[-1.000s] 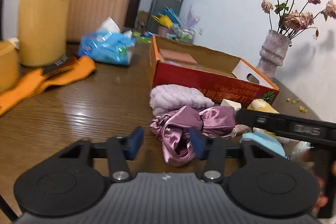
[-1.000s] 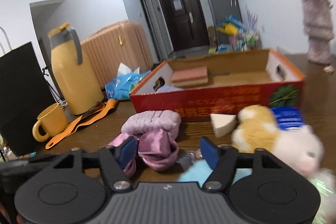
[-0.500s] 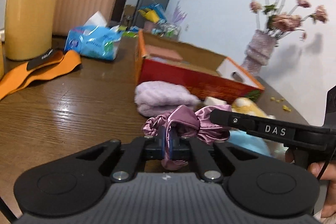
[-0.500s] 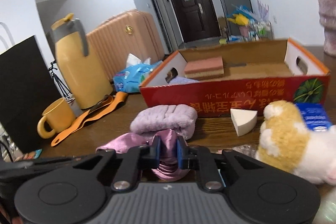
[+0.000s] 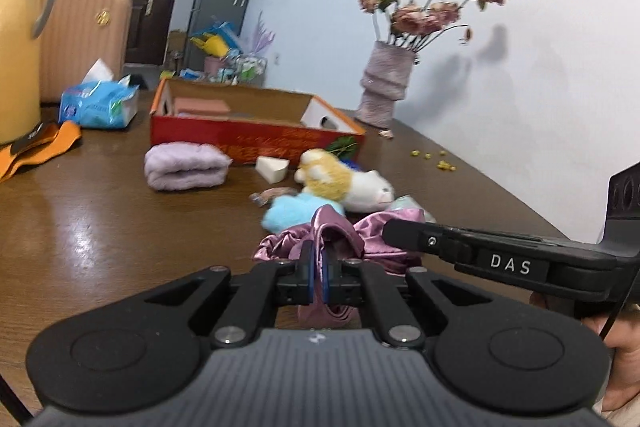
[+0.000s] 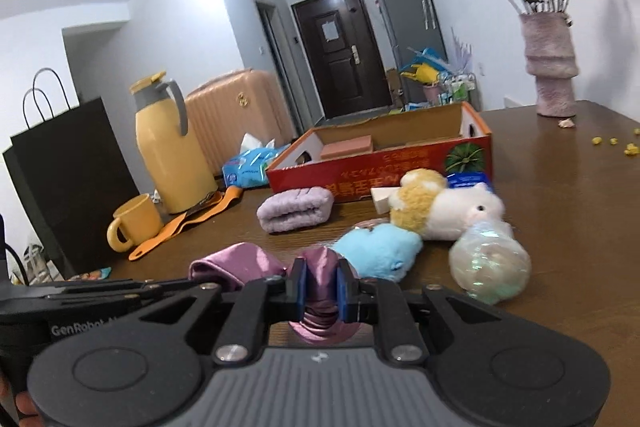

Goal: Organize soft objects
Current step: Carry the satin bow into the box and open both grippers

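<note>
Near edge of the wooden table point(image 5: 100, 227), both your grippers are clamped on the same purple satin scrunchie point(image 5: 340, 235): the left gripper point(image 5: 318, 277) pinches a thin fold of it, the right gripper point(image 6: 322, 287) squeezes a thicker bunch, with a loose loop spilling out to its left. Expect it to be very light, limp and slick; satin likely slides out of a shallow pinch, so grip deep on the gathered, bunched part, not a single ply. Pulling the two grips apart would probably just stretch it.

Just beyond it lie the blue fluffy toy point(image 6: 378, 249), the yellow-and-white plush point(image 6: 436, 211) and an iridescent ball point(image 6: 488, 267), close together, easy to drag along. Further off sit the folded lilac towel point(image 5: 186, 167) and a white sponge wedge point(image 5: 272, 169), right in front of the red cardboard box point(image 6: 380, 167), probably the drop spot, open-topped with a pink sponge point(image 6: 346, 147) inside. Far left are the yellow thermos point(image 6: 170, 147), mug point(image 6: 134, 223), orange strap point(image 6: 188, 223) and tissue pack point(image 5: 98, 103); the flower vase point(image 6: 550, 67) stands far right. None of these blocks the way.
</note>
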Demonstrator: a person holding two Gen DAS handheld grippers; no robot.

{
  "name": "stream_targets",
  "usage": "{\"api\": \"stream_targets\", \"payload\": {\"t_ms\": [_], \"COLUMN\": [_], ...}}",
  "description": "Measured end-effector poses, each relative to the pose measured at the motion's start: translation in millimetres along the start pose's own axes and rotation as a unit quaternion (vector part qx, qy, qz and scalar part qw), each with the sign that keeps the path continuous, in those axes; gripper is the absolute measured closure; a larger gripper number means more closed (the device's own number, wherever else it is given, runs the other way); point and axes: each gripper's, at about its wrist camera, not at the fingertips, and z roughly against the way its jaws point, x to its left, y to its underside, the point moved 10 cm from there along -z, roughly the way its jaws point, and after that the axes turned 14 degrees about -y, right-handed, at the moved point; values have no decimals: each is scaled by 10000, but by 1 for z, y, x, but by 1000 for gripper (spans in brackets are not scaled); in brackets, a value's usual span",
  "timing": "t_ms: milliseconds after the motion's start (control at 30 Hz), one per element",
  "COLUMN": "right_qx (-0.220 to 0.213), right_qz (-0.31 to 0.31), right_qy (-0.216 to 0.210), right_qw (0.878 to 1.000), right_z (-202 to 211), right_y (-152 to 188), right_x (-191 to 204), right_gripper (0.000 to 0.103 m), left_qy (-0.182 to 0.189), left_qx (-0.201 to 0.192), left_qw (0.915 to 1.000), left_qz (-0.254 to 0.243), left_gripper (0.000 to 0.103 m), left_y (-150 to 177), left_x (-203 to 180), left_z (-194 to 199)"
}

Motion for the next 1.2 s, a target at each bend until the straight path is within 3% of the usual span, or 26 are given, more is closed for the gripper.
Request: {"api": "stream_targets", "payload": {"t_ms": [367,467,567,700,833,933,1033,1100,1200], "right_qx": [-216,-245,-305,-210,291,835,1425,1839,2031], "right_qz": [-63,-9,202,372,134,-256,-674,-853,-840], "right_qy": [-106,-172,-268,-356,-236,-100,55,165,223], "right_qw": [9997,9996,9990,9985,9992,9961,9875,9791,9753], "right_z": [10,-1,-24,-87,-186,-266,-332,-360,-377], "right_y": [-8,-27,-68,-145,-197,-202,-187,-172,-155], "right_x": [-8,-15,-24,-49,-89,-121,-147,-158,-162], "right_gripper": [89,89,89,89,89,89,89,88,84], "left_qy": [-2,99,187,159,-222,-753,-981,-1473,-1479], "left_qx": [-53,-134,-288,-334,242,599,1107,1164,1177], "left_qw": [10000,9998,9994,9992,9994,9951,9876,9788,9766], "left_qz": [-64,-72,-76,-131,-62,-236,-534,-817,-1024], "left_gripper": [99,99,99,99,99,99,97,97,95], "left_y": [-13,-37,-84,-155,-199,-206,-193,-185,-177], "left_x": [-8,-5,4,25,60,87,108,122,127], "left_z": [-2,-16,-43,-104,-197,-262,-313,-329,-337]}}
